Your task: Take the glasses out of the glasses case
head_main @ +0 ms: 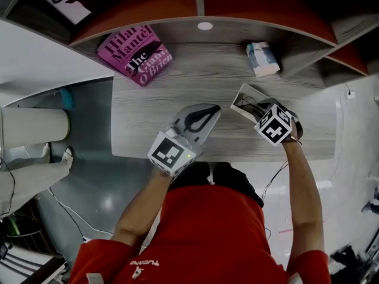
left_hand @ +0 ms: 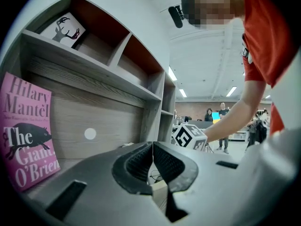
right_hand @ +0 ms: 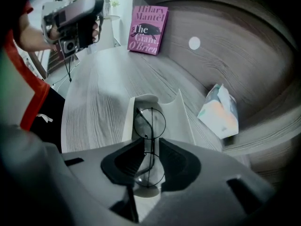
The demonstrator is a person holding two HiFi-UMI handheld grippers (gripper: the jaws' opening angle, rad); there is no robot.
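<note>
An open white glasses case [head_main: 241,97] lies on the grey wooden desk [head_main: 195,78] at the right. In the right gripper view, thin black round glasses [right_hand: 150,121], folded, stand up out of the case [right_hand: 184,119]. My right gripper [right_hand: 149,150] is shut on the glasses at the middle of the frame; one lens shows above the jaws and one below. In the head view the right gripper [head_main: 257,107] sits over the case. My left gripper [head_main: 213,108] hovers over the desk centre, left of the case, and it [left_hand: 153,147] is shut and holds nothing.
A pink book [head_main: 135,53] lies at the desk's back left. A small tissue pack [head_main: 262,58] lies behind the case. Curved shelving [head_main: 201,22] rims the desk's far side. Cables hang off the front right edge.
</note>
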